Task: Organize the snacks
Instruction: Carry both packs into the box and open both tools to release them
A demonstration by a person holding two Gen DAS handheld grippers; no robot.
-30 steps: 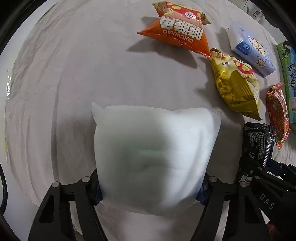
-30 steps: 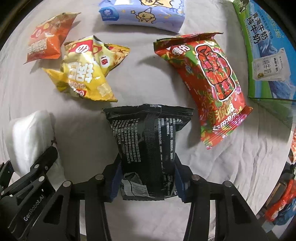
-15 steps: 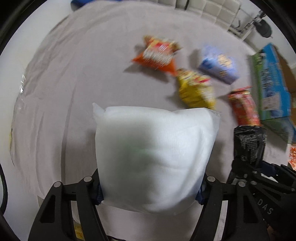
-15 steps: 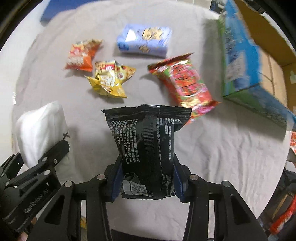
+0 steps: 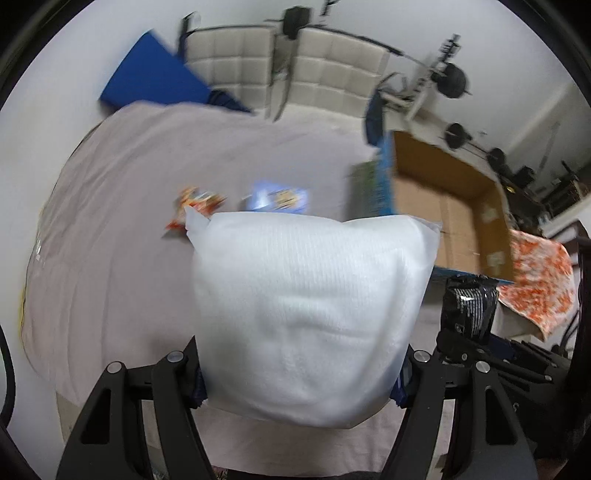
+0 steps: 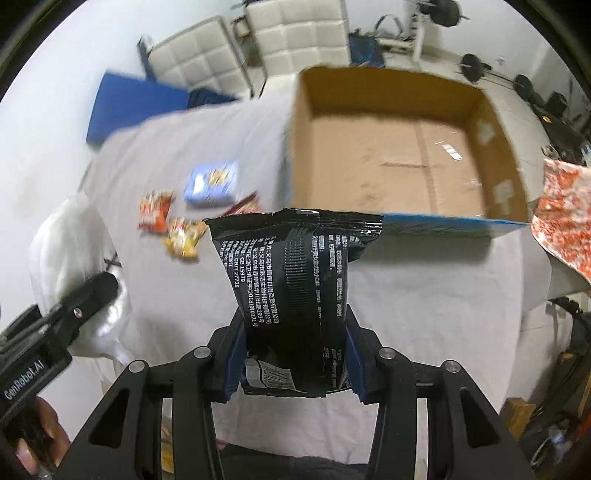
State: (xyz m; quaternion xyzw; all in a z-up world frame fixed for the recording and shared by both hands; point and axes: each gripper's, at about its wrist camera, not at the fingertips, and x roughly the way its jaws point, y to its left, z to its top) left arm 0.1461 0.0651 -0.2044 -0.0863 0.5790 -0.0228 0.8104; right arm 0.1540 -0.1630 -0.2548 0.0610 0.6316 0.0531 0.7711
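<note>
My left gripper [image 5: 301,373] is shut on a puffy white packet [image 5: 310,314], held up above the cloth-covered table. My right gripper [image 6: 293,363] is shut on a black snack bag [image 6: 295,295] with white print, lifted in front of an open cardboard box [image 6: 399,155] that stands empty. The black snack bag [image 5: 467,310] also shows at the right of the left wrist view. On the cloth lie an orange bag [image 6: 155,210], a yellow bag [image 6: 183,238] and a pale blue packet [image 6: 212,182]. The white packet [image 6: 74,266] appears at the left.
The grey cloth [image 6: 406,295] covers the table. An orange patterned cloth [image 6: 561,206] hangs at the right. White padded chairs [image 6: 295,33], a blue mat [image 6: 133,103] and weights stand on the floor beyond. A hand [image 6: 33,443] grips the left tool.
Both grippers have risen and tilted up with their packets still held. The snacks on the cloth shrank into the distance, and the open box and the room came into view.
</note>
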